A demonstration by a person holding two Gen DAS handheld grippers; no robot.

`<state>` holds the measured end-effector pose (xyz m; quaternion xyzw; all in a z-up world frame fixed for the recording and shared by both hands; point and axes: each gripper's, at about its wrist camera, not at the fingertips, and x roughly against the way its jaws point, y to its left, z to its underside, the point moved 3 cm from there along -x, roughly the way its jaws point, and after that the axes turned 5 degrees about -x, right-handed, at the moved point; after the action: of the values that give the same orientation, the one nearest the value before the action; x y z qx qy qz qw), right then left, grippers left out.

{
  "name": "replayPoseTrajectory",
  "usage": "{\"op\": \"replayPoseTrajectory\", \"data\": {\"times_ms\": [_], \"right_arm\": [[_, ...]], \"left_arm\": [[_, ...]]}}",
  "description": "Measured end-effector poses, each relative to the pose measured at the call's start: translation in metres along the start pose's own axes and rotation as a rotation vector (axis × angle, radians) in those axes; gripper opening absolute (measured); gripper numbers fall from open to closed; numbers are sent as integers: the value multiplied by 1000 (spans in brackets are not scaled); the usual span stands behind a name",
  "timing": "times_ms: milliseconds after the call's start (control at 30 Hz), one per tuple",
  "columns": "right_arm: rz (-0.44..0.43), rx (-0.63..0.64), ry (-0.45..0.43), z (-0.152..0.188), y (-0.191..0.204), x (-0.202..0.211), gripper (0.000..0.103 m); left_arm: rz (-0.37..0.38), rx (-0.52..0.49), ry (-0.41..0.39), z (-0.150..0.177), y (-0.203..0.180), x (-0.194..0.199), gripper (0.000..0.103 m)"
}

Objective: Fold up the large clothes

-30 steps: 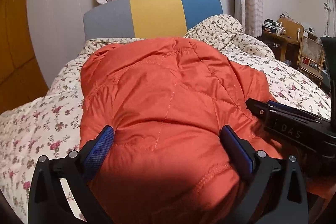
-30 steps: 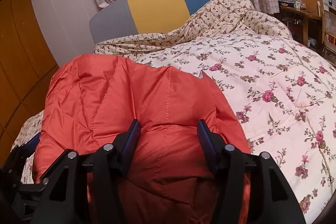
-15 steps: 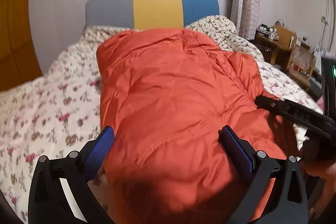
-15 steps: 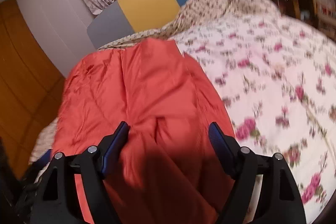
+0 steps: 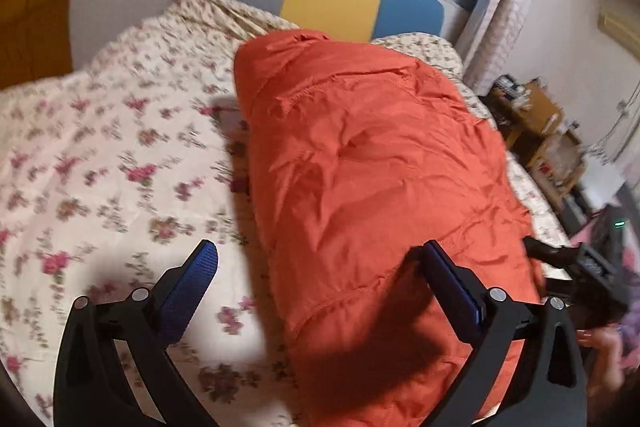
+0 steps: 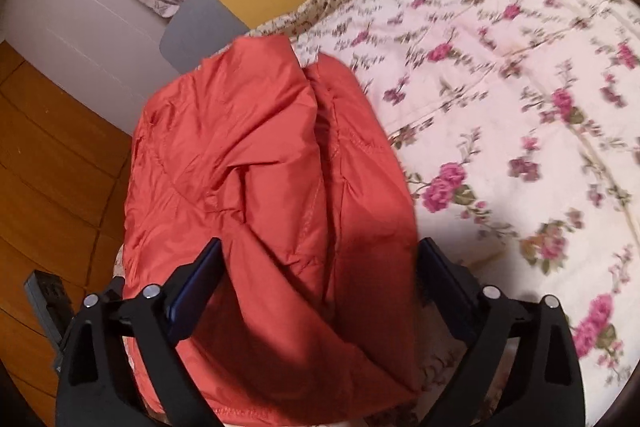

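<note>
Both tools drawing back since half-second ago: left tool [image 5: 316,279] and right tool [image 6: 320,267] gaping wide, gripping nothing, leaving folded puffy orange quilted jacket [image 5: 372,167] settling on floral-quilted bed [image 5: 100,163].

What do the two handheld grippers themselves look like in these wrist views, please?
Both look alike. The left gripper and the right gripper each have matte black angular linkage arms with silver round pivot screws, ending in flat fingers faced with dark blue textured pads. No cables or markings are visible on them.
</note>
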<state>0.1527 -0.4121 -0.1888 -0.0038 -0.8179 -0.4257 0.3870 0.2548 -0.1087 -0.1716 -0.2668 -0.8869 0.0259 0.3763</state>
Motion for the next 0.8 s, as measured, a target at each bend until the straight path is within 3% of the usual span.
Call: {"op": "replayPoseTrajectory", "data": {"times_ms": [167,333,400,567,733,800], "right_arm": [[-18,17,41,-8,3,-17,99],[-62,60,70,-13,10,-30,99],[-87,61,77,-14,12,-37,98],[-199,23,108,-15,19,-48,79],[-284,-1,68,-11,11,-38,63],[-298,17,43,-8,12,-31,61]], "left_arm": [[91,0,54,1,-6,-14,100],[177,74,109,6,-5,-28,100],[176,44,110,7,-12,-29,100],[139,-50,119,7,-33,-26,97],[86,-154,52,6,-54,-9,82],[66,-196,28,6,-62,-3,77]]}}
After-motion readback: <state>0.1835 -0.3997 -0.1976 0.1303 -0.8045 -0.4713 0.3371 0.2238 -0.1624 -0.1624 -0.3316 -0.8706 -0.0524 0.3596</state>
